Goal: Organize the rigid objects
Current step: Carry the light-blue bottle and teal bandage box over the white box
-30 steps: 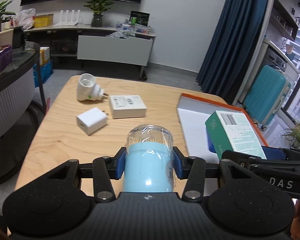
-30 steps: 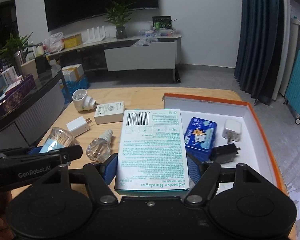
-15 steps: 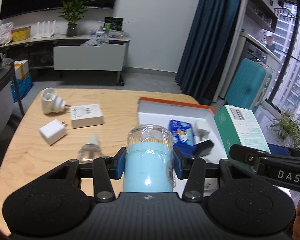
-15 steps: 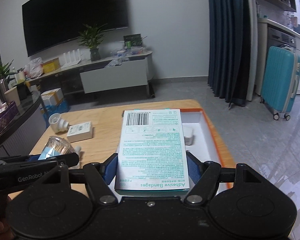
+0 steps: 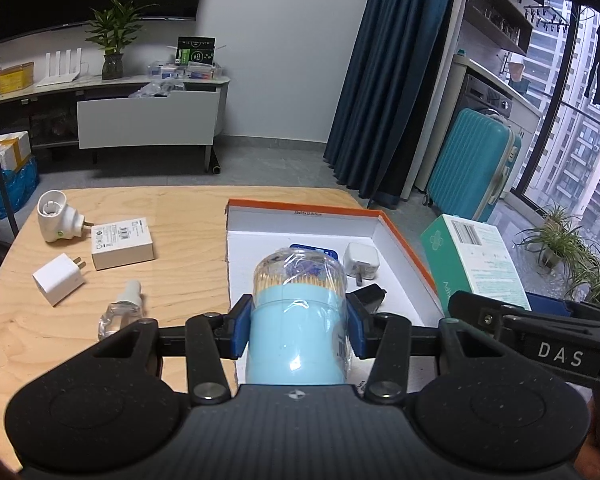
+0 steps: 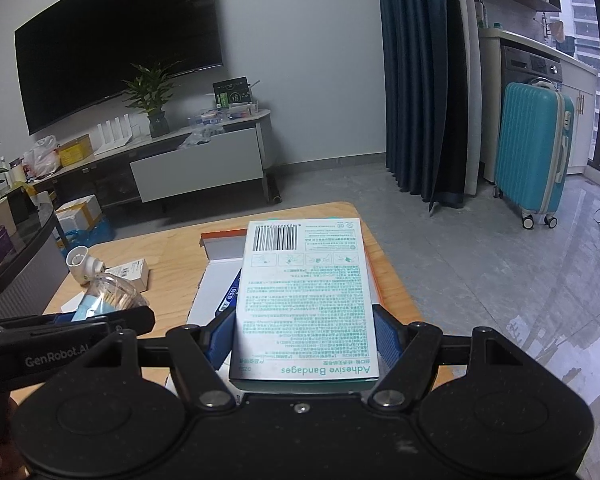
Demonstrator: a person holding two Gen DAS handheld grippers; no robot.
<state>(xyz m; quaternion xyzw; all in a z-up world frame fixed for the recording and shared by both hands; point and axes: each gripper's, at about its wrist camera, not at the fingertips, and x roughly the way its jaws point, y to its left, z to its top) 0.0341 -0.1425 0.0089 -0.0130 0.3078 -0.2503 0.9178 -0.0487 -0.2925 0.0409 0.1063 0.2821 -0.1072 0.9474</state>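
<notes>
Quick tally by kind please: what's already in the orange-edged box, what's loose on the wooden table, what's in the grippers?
In box: 3 (blue tin, white charger, black adapter)
Loose: 4
Held: 2 (blue toothpick jar, green bandage carton)
Total: 9

Each camera sits just behind its own hand-held gripper, looking forward and slightly down along the fingers, close over the desk [image 5: 172, 216]. The left view faces the tray [image 5: 404, 248]; the right view faces farther right, toward the floor. Both share the tray [image 6: 216, 248], the TV wall and the suitcase [image 5: 472, 164] [image 6: 536, 152], and each catches the other gripper at its edge.
</notes>
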